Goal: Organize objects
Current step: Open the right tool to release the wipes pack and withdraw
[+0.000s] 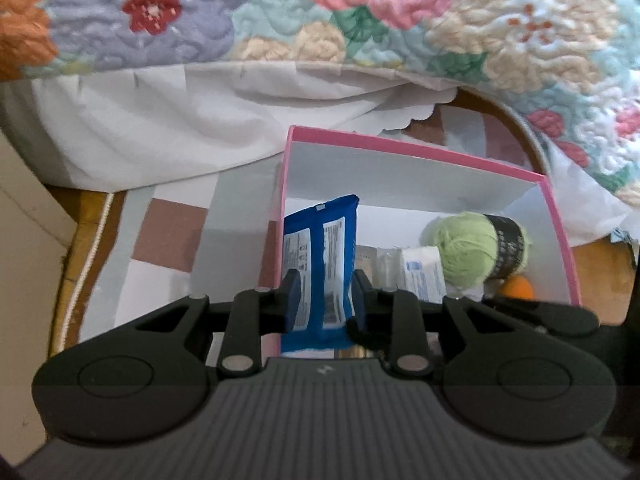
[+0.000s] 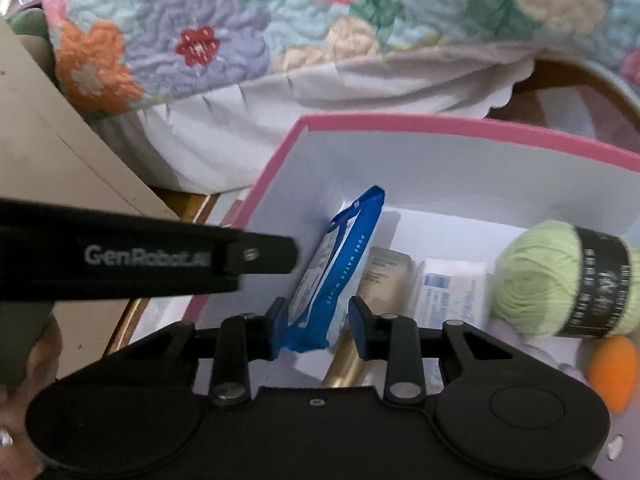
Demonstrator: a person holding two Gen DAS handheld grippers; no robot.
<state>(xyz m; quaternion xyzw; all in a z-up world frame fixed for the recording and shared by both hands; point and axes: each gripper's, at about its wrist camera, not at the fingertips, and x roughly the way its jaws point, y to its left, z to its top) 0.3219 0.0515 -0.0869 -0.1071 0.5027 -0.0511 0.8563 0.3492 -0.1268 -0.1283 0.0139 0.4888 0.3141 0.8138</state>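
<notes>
A blue pack of wet wipes (image 1: pixel 320 268) stands on end at the left wall inside a pink box (image 1: pixel 416 152) with a white interior. My left gripper (image 1: pixel 325 300) is shut on the pack's sides. In the right wrist view the same pack (image 2: pixel 340 264) leans against the box's left wall (image 2: pixel 272 184), and my right gripper (image 2: pixel 318 320) straddles its lower end with the fingers apart; the right finger (image 2: pixel 360 320) is clear of the pack. The left gripper's arm (image 2: pixel 160 260) crosses that view from the left.
In the box lie a green yarn ball (image 2: pixel 560 280) with a black band, a white tissue pack (image 2: pixel 452 288), a beige tube (image 2: pixel 384 276) and an orange ball (image 2: pixel 612 372). A floral quilt (image 1: pixel 360 20) hangs behind. A checked rug (image 1: pixel 168 236) lies left.
</notes>
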